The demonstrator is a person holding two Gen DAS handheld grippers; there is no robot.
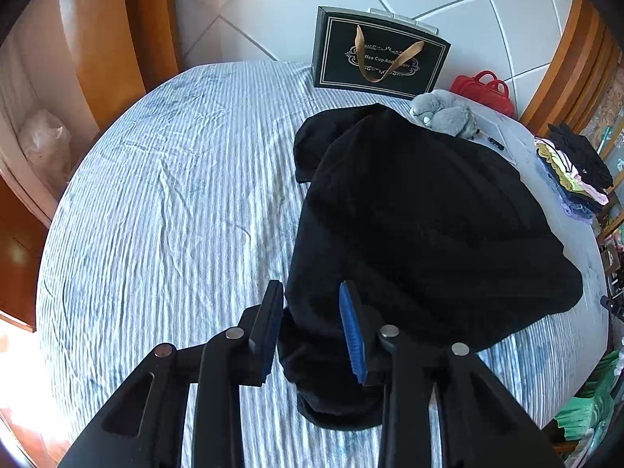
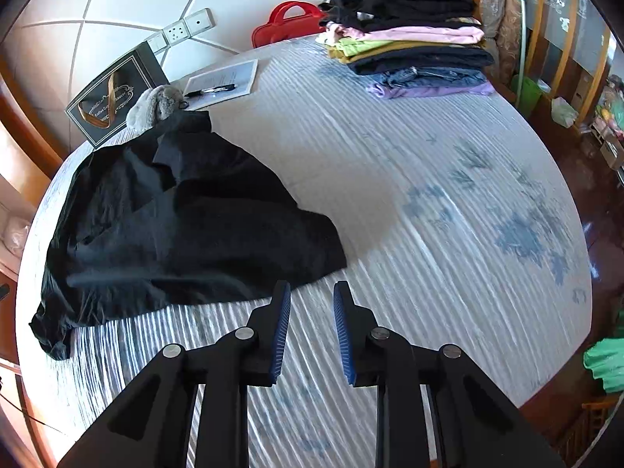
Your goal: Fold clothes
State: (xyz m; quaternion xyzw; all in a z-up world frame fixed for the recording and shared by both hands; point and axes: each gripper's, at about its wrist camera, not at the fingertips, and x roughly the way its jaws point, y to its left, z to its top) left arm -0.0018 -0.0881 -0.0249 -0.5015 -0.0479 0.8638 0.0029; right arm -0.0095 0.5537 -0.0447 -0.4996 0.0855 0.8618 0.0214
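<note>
Both claws hang part open and empty: the left gripper (image 1: 312,327) over the near edge of the limp black cotton garment (image 1: 421,226), the right gripper (image 2: 312,327) over bare striped blue-white bedsheet (image 2: 429,234). From the right claw the garment lies at ten o'clock. It looks light, soft and floppy; I'd pinch hem corners. Its sleeves and collar vanish in dark folds.

Open striped bedsheet (image 2: 448,202) right of black garment (image 2: 175,226); folded stack (image 2: 413,39), gift bag (image 1: 378,54) along far edge.
</note>
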